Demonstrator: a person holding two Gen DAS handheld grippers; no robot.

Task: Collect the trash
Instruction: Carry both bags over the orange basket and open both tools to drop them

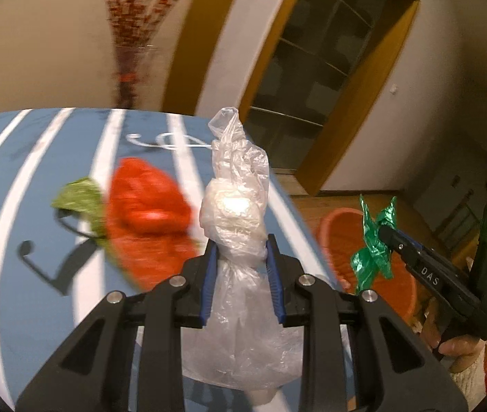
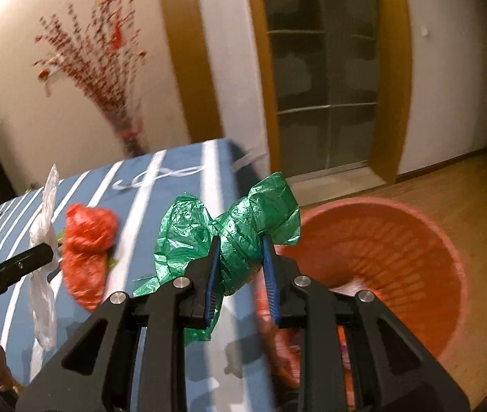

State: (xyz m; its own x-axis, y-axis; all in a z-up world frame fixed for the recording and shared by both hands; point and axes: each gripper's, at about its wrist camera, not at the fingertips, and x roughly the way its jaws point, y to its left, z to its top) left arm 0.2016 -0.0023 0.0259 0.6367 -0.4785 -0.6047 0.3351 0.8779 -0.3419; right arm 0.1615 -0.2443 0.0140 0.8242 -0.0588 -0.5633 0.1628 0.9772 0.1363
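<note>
On the striped worktop, at the left, a red bag with a green scrap beside it is left lying, not yet collected. A clear plastic bag is clamped upright in the left hand-held gripper, lifted clear. A green bag is pinched by the right hand-held gripper, held near the orange bin, presumably for dropping.

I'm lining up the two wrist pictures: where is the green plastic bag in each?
Left wrist: green plastic bag at right, mid-height, in the other gripper's jaws.
Right wrist: green plastic bag at centre, between this gripper's jaws.
Shared landmark: orange bin.
</note>
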